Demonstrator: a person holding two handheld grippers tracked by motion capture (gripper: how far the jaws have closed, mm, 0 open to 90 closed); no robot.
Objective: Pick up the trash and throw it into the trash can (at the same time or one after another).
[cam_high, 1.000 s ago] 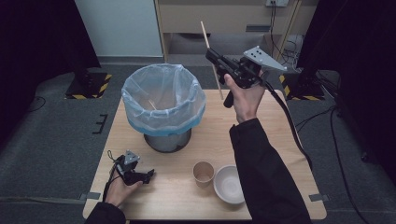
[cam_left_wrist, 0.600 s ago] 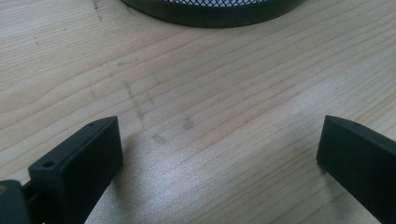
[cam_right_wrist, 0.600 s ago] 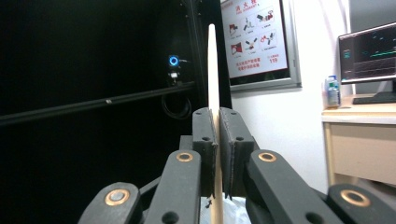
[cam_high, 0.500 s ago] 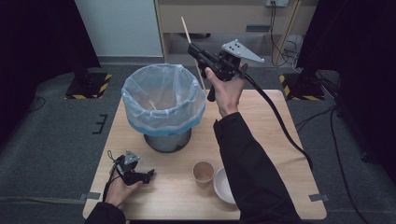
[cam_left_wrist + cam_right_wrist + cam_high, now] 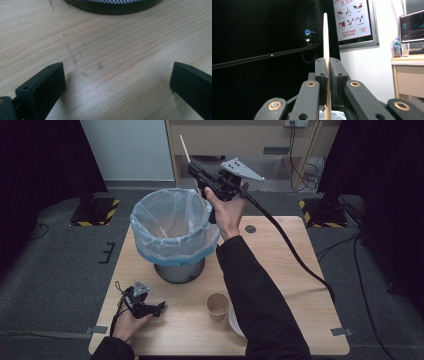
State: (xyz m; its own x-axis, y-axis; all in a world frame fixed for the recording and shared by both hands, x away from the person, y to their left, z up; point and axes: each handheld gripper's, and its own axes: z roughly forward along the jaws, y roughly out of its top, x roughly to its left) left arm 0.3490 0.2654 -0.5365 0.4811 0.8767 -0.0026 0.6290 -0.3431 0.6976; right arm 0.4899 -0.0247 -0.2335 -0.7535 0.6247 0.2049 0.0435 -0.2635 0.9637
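A thin wooden stick (image 5: 184, 148) (image 5: 325, 35) stands nearly upright between the pads of my right gripper (image 5: 194, 171) (image 5: 328, 65), which is shut on it. That gripper is held high, over the back right rim of a metal bin lined with a blue-white plastic bag (image 5: 172, 227). A pale sliver, possibly another stick (image 5: 162, 231), lies inside the bag. My left gripper (image 5: 158, 308) (image 5: 117, 75) rests on the wooden table (image 5: 280, 270) at the front left. It is open with only bare wood between its jaws. The bin's dark base (image 5: 112, 5) lies just ahead of it.
A brown paper cup (image 5: 218, 305) stands near the table's front middle, with a white bowl (image 5: 235, 321) beside it, partly under my right sleeve. The right gripper's cable (image 5: 295, 252) trails across the table's right half. Dark floor surrounds the table.
My right hand has carried the stick leftward from the table's back right to the bin's back rim. The left gripper has stayed still.
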